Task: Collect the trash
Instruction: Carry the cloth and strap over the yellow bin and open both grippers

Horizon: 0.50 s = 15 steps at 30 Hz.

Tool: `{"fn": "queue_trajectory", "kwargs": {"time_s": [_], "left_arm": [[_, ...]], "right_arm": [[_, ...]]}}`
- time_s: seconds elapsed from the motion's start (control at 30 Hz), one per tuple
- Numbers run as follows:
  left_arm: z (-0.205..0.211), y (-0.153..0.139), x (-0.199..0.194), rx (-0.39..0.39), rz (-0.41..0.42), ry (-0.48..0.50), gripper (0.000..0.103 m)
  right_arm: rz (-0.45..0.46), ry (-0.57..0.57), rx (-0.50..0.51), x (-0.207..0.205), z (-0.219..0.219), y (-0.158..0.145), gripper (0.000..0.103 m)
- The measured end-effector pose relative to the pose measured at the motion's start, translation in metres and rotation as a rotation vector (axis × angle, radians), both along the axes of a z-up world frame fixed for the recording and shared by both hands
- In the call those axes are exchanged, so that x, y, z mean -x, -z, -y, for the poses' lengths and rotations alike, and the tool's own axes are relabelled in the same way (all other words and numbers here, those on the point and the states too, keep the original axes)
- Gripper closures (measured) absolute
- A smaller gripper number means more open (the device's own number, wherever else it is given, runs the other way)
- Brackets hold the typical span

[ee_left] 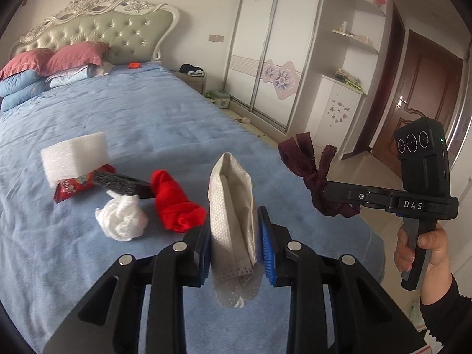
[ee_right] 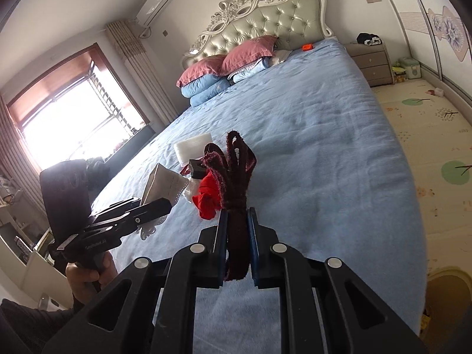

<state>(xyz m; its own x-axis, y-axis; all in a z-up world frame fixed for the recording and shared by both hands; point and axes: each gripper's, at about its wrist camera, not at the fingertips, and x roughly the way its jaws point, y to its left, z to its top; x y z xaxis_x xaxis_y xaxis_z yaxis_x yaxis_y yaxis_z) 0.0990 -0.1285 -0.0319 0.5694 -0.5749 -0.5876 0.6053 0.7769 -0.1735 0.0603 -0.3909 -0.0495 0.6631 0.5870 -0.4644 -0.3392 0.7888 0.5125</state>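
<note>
The left hand-held gripper [ee_left: 236,236] is squeezed tight on a white paper bag [ee_left: 233,206] and holds it up above the bed [ee_left: 147,112]. The right hand-held gripper [ee_right: 237,236] is squeezed tight on a dark red knotted cloth strip [ee_right: 233,177], also up in the air. More trash lies on the blue bed sheet: a white foam block [ee_left: 75,155], a red snack wrapper [ee_left: 70,187], a crumpled white tissue [ee_left: 121,221] and a red cloth [ee_left: 177,203], all close together.
</note>
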Motion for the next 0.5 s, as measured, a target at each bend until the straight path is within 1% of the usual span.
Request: {"fn": "queue_trajectory", "kwargs": {"time_s": [0.1, 0.23, 0.33, 0.5], "left_arm": [[0.037, 0.005, 0.008, -0.004, -0.021, 0.078, 0.074], [0.091, 0.014, 0.021, -0.015, -0.045, 0.185, 0.074], [0.131, 0.020, 0.030, -0.023, -0.062, 0.258, 0.074], [0.196, 0.037, 0.047, -0.035, -0.120, 0.382, 0.074]], "right_arm": [[-0.002, 0.030, 0.003, 0.019, 0.021, 0.001, 0.090], [-0.008, 0.109, 0.037, 0.048, 0.055, 0.006, 0.090], [-0.020, 0.179, 0.032, 0.071, 0.086, 0.013, 0.090], [-0.043, 0.305, 0.037, 0.110, 0.137, 0.028, 0.090]]}}
